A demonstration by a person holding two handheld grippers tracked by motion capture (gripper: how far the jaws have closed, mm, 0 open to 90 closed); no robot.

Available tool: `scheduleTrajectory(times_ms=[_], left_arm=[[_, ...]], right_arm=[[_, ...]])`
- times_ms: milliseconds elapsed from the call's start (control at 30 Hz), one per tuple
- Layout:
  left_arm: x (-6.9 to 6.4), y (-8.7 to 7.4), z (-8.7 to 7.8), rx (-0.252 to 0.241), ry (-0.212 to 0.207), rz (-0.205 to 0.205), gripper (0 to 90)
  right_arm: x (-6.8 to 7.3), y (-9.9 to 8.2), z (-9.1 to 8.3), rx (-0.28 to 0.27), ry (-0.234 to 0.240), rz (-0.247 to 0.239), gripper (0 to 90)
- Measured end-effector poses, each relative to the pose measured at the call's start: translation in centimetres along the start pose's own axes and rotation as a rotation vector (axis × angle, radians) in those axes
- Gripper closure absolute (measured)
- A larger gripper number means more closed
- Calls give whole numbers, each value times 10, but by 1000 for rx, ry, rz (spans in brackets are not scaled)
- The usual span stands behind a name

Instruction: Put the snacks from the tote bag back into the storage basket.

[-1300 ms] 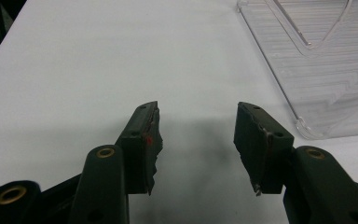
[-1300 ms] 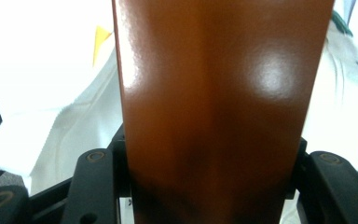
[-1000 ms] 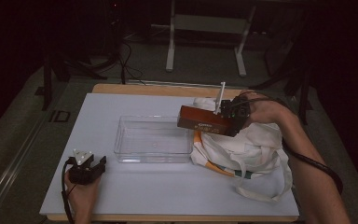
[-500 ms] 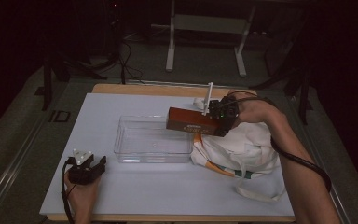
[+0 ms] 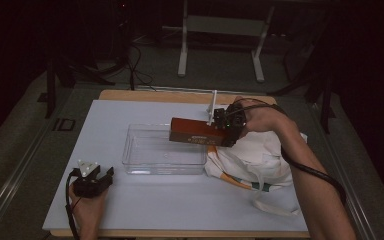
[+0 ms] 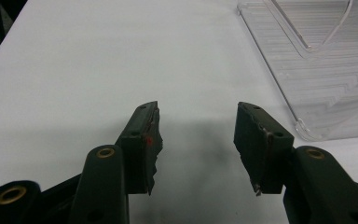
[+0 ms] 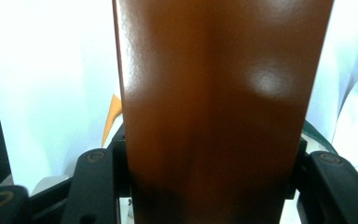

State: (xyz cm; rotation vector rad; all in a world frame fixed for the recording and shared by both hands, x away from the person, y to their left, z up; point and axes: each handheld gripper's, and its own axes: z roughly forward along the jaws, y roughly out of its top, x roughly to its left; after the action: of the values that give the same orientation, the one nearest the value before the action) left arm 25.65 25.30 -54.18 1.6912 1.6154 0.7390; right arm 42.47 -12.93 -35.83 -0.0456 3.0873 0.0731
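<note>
The right gripper (image 5: 219, 131) is clamped on one end of a brown box (image 5: 196, 132), holding it level in the air over the right end of the clear plastic tray (image 5: 145, 162) at the middle of the table (image 5: 180, 200). A white cloth bag (image 5: 260, 157) lies just right of the tray. Near the table's front left corner, the left gripper (image 6: 196, 140) rests with its jaws apart and nothing between them.
</note>
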Motion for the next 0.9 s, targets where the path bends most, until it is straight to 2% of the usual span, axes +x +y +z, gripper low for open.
scheduleTrajectory(times_ms=[533,900], left_arm=[[1,0,0,0,-3,-4,511],[1,0,0,0,-4,-6,511]], right_arm=[[4,22,9,-3,7,-24,434],[5,33,15,-8,6,-23,435]])
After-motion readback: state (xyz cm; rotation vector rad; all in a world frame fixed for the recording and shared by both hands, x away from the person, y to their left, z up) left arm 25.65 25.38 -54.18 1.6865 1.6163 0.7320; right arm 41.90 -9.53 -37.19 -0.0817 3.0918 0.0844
